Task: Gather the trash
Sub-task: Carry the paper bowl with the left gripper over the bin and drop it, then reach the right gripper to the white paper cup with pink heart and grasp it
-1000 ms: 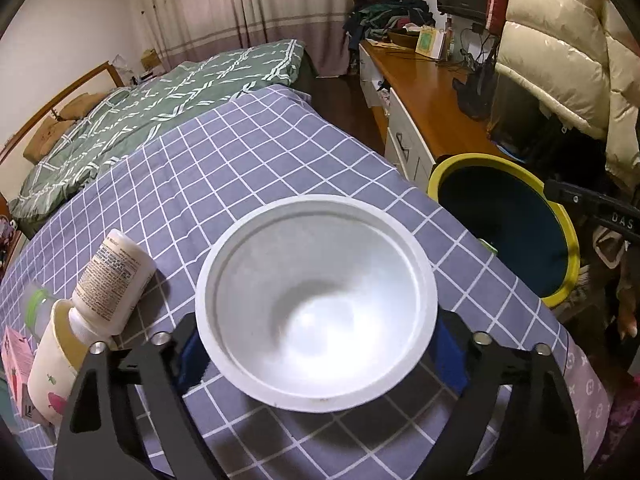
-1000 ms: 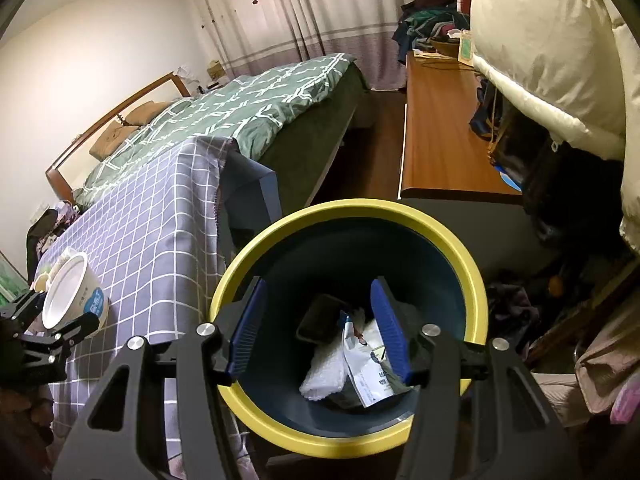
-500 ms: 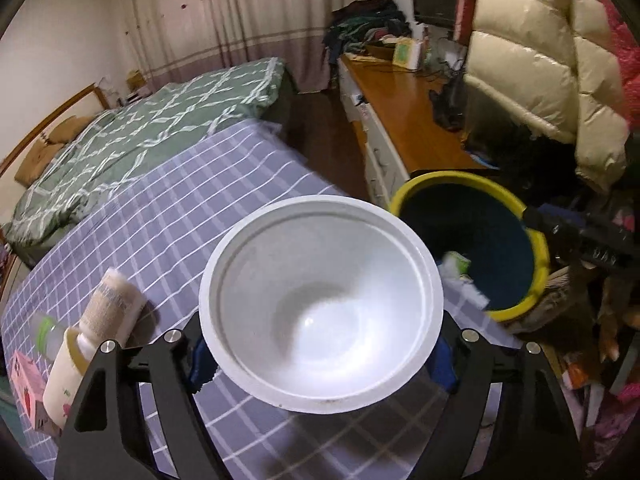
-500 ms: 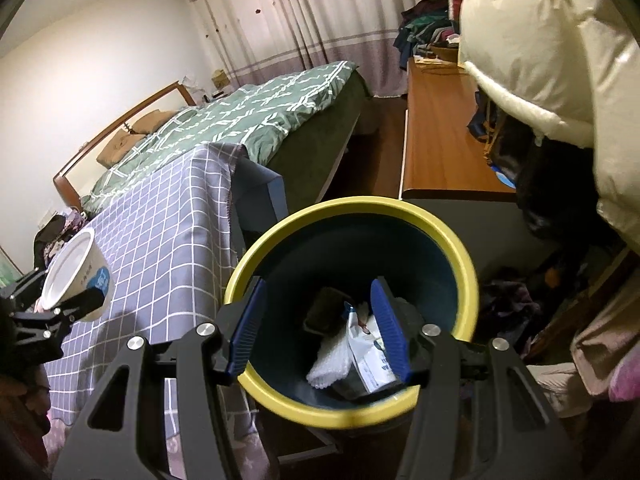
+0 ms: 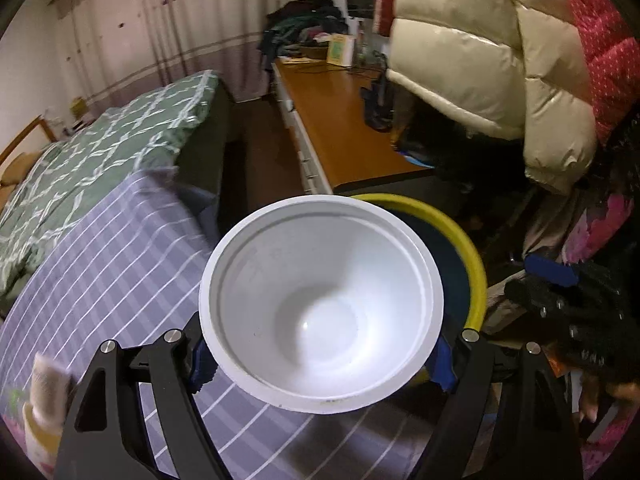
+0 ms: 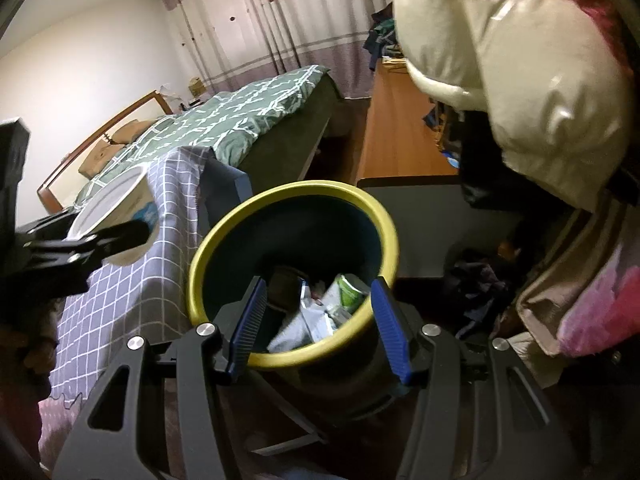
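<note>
1. Bedroom floor between the grey checked tablecloth (image 5: 120, 280) edge and the wooden desk (image 5: 344, 136) holds the round yellow-rimmed dark bin (image 6: 292, 276).
2. Only the right wrist view shows wrappers inside the bin.
3. The empty white plastic bowl (image 5: 320, 308), upright, is clamped in the left gripper (image 5: 320, 360) beside the bin's rim.
4. The right gripper (image 6: 320, 328) stands apart, holding nothing, above the bin.

Green patterned quilt (image 5: 100, 152) spread over the bed, wooden dresser (image 5: 344, 136) alongside, cream puffer jacket (image 5: 472, 60) hanging above its near end.
</note>
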Action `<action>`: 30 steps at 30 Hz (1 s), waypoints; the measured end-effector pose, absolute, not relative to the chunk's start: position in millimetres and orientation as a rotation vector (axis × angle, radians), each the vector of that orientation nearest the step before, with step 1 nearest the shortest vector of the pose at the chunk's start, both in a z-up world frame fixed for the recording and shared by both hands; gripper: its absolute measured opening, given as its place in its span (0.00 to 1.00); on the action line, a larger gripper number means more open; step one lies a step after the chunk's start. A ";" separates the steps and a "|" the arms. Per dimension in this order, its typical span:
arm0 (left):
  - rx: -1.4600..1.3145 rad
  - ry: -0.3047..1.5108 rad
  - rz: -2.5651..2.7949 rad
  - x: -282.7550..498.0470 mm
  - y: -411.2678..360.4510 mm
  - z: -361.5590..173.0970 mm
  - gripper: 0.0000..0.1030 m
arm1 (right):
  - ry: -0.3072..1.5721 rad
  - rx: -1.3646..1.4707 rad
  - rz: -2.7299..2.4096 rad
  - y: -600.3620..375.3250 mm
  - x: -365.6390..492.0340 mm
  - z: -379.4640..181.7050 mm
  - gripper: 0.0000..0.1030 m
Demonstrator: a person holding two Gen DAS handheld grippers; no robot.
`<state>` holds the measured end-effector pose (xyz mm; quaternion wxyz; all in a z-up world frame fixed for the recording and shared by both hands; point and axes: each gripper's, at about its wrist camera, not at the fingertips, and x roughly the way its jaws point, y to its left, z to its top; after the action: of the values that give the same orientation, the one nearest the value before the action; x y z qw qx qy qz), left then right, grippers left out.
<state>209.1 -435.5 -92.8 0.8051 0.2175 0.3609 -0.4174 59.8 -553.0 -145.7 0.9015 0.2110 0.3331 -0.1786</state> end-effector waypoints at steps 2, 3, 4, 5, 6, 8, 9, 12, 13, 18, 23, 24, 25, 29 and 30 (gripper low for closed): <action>0.471 0.772 -0.907 210.6 -449.9 -94.3 0.77 | 0.685 0.439 -0.379 -555.9 54.6 -144.9 0.51; 0.473 0.774 -0.916 210.1 -459.5 -95.2 0.77 | 0.684 0.439 -0.384 -556.6 52.2 -144.3 0.51; 0.476 0.774 -0.922 211.8 -465.4 -96.8 0.78 | 0.683 0.440 -0.387 -557.0 49.9 -143.4 0.51; 0.480 0.769 -0.925 212.5 -472.3 -98.4 0.78 | 0.683 0.440 -0.390 -557.5 48.4 -143.0 0.51; 0.485 0.762 -0.923 213.7 -478.9 -100.2 0.78 | 0.682 0.440 -0.393 -557.9 46.7 -142.4 0.51; 0.500 0.757 -0.921 215.1 -487.7 -102.9 0.91 | 0.682 0.443 -0.395 -558.8 44.9 -141.8 0.51; 0.499 0.760 -0.910 217.7 -491.3 -103.8 0.91 | 0.682 0.443 -0.395 -559.1 44.4 -141.7 0.51; 0.439 0.787 -0.907 223.0 -479.7 -94.6 0.91 | 0.681 0.443 -0.387 -557.1 43.1 -140.8 0.51; 0.405 0.784 -0.912 222.4 -468.8 -85.7 0.91 | 0.681 0.443 -0.383 -555.9 43.2 -140.6 0.51; 0.270 0.684 -0.872 197.8 -383.6 -36.7 0.92 | 0.682 0.440 -0.354 -549.6 50.1 -140.2 0.51; 0.217 0.620 -0.770 176.8 -296.4 -17.7 0.95 | 0.688 0.420 -0.308 -531.3 60.1 -137.9 0.51; 0.202 0.617 -0.723 173.0 -272.0 -16.6 0.95 | 0.690 0.417 -0.300 -528.6 62.1 -138.2 0.51; 0.192 0.618 -0.698 170.8 -256.4 -15.5 0.95 | 0.692 0.412 -0.289 -521.6 63.9 -136.9 0.51; 0.124 0.636 -0.573 160.3 -183.6 -16.5 0.95 | 0.697 0.387 -0.236 -497.7 74.4 -132.9 0.51; 0.104 0.644 -0.539 156.8 -164.8 -18.1 0.95 | 0.699 0.376 -0.214 -488.6 79.1 -131.1 0.51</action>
<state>156.8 -164.8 -18.1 0.9118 0.0506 0.3125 -0.2616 79.1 -488.6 -131.1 0.9168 0.1826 0.3396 -0.1041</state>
